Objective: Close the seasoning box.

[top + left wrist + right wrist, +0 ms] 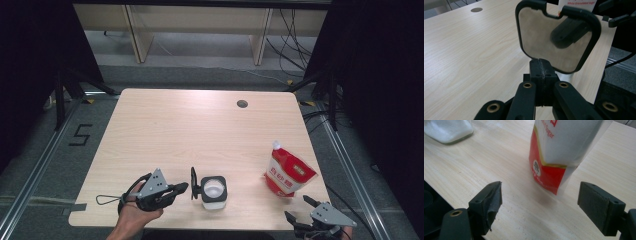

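High view | lid [194,182] is pinched by left gripper [184,188], lower centre, lifted off jar [214,192] for filling | right gripper [298,209] is spread near sugar bag [288,172].

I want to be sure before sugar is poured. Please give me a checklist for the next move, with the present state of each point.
1. Lid off the jar: ok, left tongs are shut on its edge and hold it beside the jar.
2. Jar mouth free: ok.
3. Jar upright on the table: ok.
4. Right tongs open: ok.
5. Sugar bag gripped: not ok, the tongs stand short of it.
6. Bag spout open: cannot tell.
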Action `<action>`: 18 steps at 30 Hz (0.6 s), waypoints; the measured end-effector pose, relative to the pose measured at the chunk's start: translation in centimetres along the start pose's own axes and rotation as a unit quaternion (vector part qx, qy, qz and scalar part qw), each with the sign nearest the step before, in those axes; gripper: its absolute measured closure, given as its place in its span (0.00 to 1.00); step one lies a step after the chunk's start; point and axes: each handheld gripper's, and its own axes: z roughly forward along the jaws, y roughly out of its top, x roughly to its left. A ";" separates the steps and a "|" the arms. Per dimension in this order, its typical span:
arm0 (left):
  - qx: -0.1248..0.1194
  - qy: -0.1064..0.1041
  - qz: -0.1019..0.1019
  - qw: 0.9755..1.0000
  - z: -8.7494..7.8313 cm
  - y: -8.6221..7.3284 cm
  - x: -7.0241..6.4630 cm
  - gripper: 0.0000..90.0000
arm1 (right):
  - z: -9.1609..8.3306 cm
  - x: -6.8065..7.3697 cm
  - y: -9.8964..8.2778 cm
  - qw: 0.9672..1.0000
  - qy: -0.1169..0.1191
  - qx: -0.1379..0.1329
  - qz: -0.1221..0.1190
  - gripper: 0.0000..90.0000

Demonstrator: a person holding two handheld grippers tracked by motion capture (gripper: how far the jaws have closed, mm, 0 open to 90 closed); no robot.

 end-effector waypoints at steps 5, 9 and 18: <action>-0.004 -0.004 0.017 1.000 0.1 1.0 -0.4 0.99 | 0.0 0.0 0.0 1.000 0.000 0.000 0.002 0.23; -0.008 -0.003 0.013 1.000 0.1 1.4 -0.5 0.99 | 0.0 -0.1 0.0 1.000 -0.003 -0.003 -0.010 0.23; -0.005 0.006 0.023 1.000 0.2 2.2 -0.3 0.99 | 0.1 -0.1 0.0 1.000 0.000 0.000 -0.006 0.23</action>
